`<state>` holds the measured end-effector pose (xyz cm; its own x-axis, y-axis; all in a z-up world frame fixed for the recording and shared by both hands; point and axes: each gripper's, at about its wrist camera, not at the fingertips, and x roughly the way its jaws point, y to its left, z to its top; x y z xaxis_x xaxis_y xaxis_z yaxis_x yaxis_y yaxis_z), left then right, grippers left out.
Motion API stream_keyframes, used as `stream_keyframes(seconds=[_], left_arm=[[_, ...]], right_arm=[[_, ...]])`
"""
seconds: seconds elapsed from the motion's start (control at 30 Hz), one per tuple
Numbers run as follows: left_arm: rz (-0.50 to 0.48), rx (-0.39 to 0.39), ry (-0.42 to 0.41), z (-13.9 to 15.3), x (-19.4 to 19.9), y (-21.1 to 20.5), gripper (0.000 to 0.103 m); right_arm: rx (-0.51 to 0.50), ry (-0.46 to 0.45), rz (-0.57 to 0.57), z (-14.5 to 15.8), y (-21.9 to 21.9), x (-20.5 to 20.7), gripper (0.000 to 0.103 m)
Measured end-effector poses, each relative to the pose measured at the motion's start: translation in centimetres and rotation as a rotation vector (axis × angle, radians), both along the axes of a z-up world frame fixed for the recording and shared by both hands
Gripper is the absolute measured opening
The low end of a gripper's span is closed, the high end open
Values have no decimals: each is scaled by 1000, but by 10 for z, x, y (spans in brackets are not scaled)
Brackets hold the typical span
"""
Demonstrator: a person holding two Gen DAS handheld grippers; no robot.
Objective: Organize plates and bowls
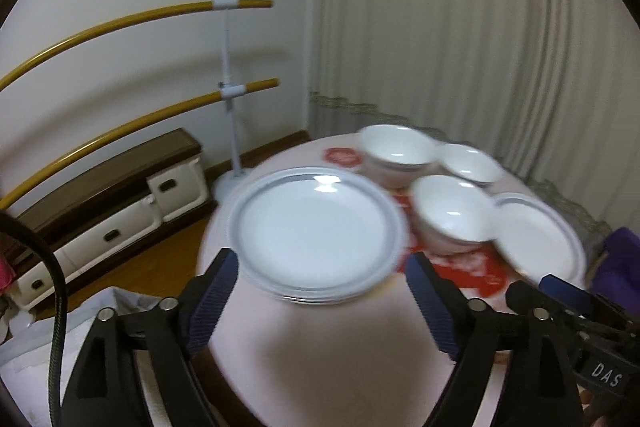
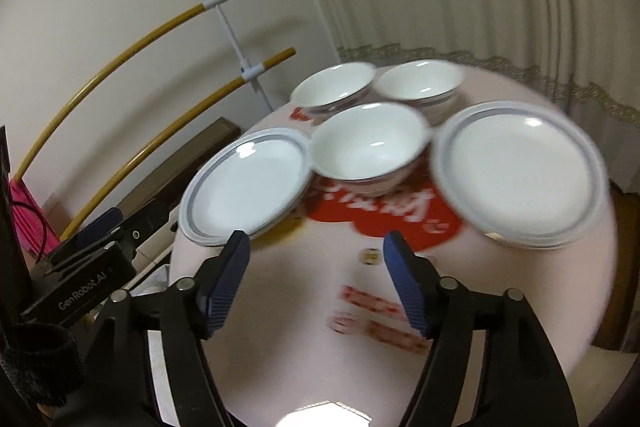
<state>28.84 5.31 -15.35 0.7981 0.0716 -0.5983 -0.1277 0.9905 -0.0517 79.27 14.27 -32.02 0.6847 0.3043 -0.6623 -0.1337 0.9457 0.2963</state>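
Note:
A round pink table (image 1: 320, 355) holds white dishes with blue rim bands. A stack of plates (image 1: 316, 235) sits at its left; the same stack shows in the right wrist view (image 2: 248, 183). A second plate (image 2: 520, 171) lies at the right, also seen in the left wrist view (image 1: 540, 235). Three bowls stand between and behind them: a near one (image 2: 370, 147), a far left one (image 2: 334, 89) and a far right one (image 2: 420, 85). My left gripper (image 1: 320, 287) is open, just before the plate stack. My right gripper (image 2: 316, 263) is open and empty over bare table.
A red printed mat (image 2: 384, 211) lies under the bowls. Small printed marks (image 2: 380, 319) lie on the near table. A low white and brown cabinet (image 1: 112, 211) and a white stand with yellow bars (image 1: 230, 91) are at the left. A curtain (image 1: 460, 27) hangs behind.

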Motion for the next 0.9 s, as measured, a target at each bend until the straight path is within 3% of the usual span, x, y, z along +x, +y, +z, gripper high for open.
stream_keyframes(seconds=[0.27,0.5,0.9], left_arm=[[-126,8,19,9,7,-97,87],[-130,7,42,-6,41,-161,87],[-92,22,155,-57,113,-198,87]], right_arm=[[-76,-61,-131,19,-92,-25,73],[-84,-42,-233,4,-162,-11,73],[-39,40,-286,-42,-228,47,73]])
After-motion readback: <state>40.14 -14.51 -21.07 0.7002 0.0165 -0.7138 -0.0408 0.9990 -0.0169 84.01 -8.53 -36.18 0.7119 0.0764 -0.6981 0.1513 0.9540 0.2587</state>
